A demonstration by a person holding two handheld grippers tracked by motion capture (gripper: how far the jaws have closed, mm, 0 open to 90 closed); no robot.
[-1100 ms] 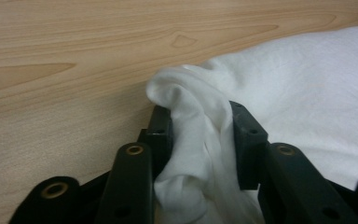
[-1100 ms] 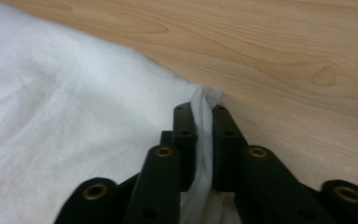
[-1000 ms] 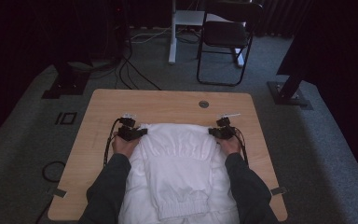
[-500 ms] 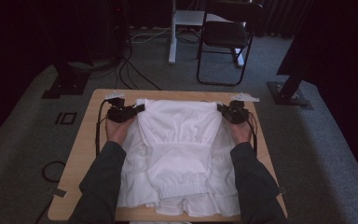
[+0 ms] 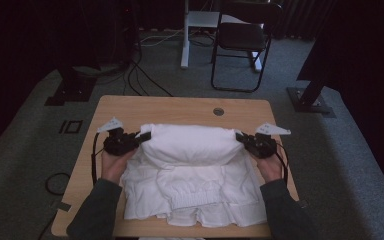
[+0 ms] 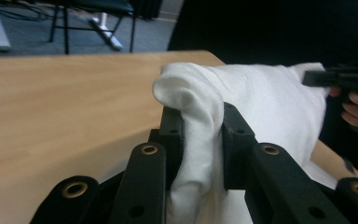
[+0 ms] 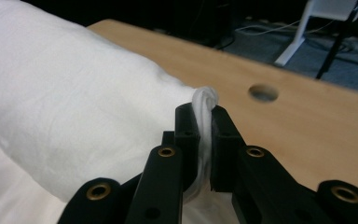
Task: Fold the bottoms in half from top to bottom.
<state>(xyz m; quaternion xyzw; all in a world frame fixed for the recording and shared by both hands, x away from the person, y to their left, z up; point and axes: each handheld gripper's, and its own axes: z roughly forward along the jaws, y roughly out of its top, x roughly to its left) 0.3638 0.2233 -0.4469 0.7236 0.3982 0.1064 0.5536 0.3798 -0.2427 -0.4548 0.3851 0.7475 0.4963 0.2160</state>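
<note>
Step in hand, as I read it: folding a white garment (image 5: 190, 170) on the bench (image 5: 180, 106). It lies at centre of the high view, spread toward the bottom edge, w/ its far part lifted into a taut roll between the two hands.

Left gripper (image 5: 139, 136), centre-left of the high view, has its fingers (image 6: 173, 133) clamped on a bunched corner of the cloth; a fold pokes up between them. Right gripper (image 5: 241, 137), centre-right, has its fingers (image 7: 186, 123) closed on a thin twisted edge of the same cloth. Both grips look firm.

Next move, prob.: carry the held edge toward the bottom of the frame & lay it over the lower half. That calls for both hands travelling together at matching height, keeping the span tight so the fold lands straight, then letting go only once the cloth rests flat.

Containers: none on the bench. A round hole (image 5: 218, 111) sits in the bench top, upper right of centre. A chair (image 5: 240, 35) stands on the floor at top of frame.
</note>
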